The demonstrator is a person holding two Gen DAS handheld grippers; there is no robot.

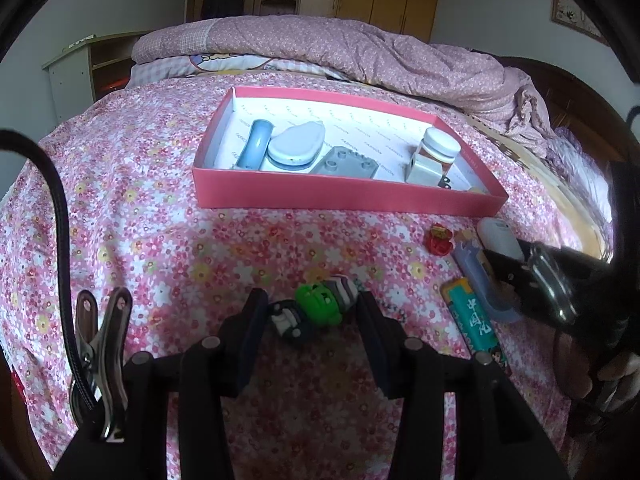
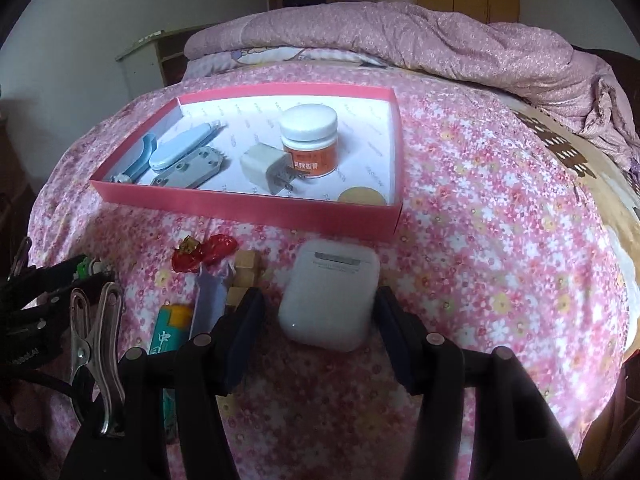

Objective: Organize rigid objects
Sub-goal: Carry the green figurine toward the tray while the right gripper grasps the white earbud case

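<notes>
A pink box (image 1: 344,200) (image 2: 256,210) lies on the flowered bedspread and holds a white jar (image 2: 308,136), a charger plug (image 2: 264,168), a grey brick (image 1: 344,162) and blue-white items. My left gripper (image 1: 310,314) is open, its fingers either side of a small green and grey toy (image 1: 324,304) on the bed. My right gripper (image 2: 320,320) is open around a white earbud case (image 2: 330,292), fingers beside it, not touching. It also shows at the right of the left wrist view (image 1: 520,268).
Between the grippers lie a red hair clip (image 2: 204,254), a blue toy wrench (image 2: 210,300), a wooden block (image 2: 244,276) and a green lighter (image 2: 170,328). A rumpled pink quilt (image 2: 440,40) lies behind the box. The bed edge falls off at right.
</notes>
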